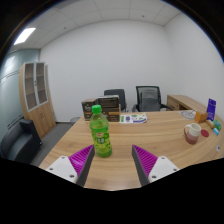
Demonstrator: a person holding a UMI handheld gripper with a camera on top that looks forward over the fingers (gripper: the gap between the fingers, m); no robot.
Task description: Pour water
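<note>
Gripper view: gripper (pixel 114 160) spread wide and empty, green bottle (pixel 100 132) upright on wooden table (pixel 150 135) just ahead of left finger; judged light, thin-walled, smooth and likely slippery, best grasped mid-body, below the yellow cap.

The one view looks forward along the jaws across the table (pixel 120 165) toward the far wall (pixel 110 55).

bright ceiling light (pixel 25 36) (edges bowed)
</note>
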